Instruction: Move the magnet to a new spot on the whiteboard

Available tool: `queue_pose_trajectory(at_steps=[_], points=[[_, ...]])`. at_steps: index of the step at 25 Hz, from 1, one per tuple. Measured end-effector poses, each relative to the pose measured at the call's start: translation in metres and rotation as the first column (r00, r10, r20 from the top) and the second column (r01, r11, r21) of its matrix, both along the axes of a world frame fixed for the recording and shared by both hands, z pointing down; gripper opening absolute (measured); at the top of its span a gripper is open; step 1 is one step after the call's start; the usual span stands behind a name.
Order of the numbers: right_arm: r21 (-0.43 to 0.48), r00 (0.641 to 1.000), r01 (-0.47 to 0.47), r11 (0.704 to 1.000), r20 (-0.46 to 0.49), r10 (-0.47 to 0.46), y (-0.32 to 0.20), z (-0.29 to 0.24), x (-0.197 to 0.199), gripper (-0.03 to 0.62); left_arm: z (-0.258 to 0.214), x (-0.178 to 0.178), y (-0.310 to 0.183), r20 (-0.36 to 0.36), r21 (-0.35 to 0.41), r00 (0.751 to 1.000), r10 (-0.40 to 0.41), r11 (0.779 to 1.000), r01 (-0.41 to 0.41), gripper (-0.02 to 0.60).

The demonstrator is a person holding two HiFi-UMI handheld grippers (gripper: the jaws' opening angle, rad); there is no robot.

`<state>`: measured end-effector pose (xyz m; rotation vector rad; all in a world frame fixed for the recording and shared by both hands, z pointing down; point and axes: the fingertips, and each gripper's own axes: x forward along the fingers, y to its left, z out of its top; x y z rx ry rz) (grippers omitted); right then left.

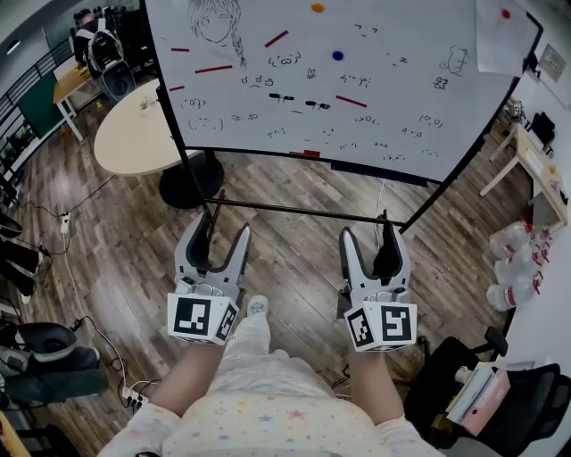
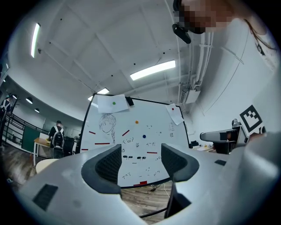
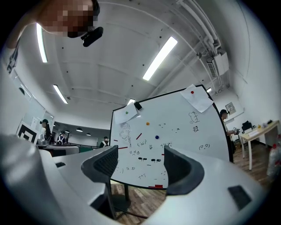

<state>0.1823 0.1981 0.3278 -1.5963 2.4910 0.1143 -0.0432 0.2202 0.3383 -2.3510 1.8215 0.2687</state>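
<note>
Holding 2 grippers low and near, over the wood floor [image 1: 294, 268], well apart from the whiteboard [image 1: 428, 36]. Left gripper [image 1: 223, 230] gaping, nothing between jaws. Right gripper [image 1: 368, 232] gaping too, gripping nothing. Sticking on the far whiteboard: orange magnet [image 1: 317, 7] at top, blue magnet [image 1: 337, 55] just below-right.

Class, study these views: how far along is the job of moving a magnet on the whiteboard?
Done: nothing yet; the blue magnet and orange magnet sit on the whiteboard, untouched. In hand: nothing; the left gripper and right gripper are open and empty, short of the board. Left: reach, grip a magnet, set it elsewhere.
</note>
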Motion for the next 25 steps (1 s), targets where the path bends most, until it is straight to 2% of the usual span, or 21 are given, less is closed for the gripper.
queue_pose_trajectory(at_steps=[7, 19, 25], points=[[-0.003, 0.999, -0.02, 1.0, -0.024, 0.02, -0.042, 0.0, -0.01, 0.308, 0.005, -0.002, -0.054, -0.022, -0.006, 0.999, 0.046, 0.999, -0.046, 0.259], [0.018, 0.996, -0.078, 0.997, -0.045, 0.079, -0.174, -0.013, -0.054, 0.308, -0.006, -0.049, -0.199, -0.019, 0.012, 0.995, 0.102, 0.995, -0.102, 0.259], [-0.005, 0.992, -0.112, 0.994, -0.057, 0.112, -0.233, -0.001, -0.083, 0.308, 0.007, -0.062, -0.262, -0.009, -0.022, 0.988, 0.155, 0.988, -0.155, 0.259]])
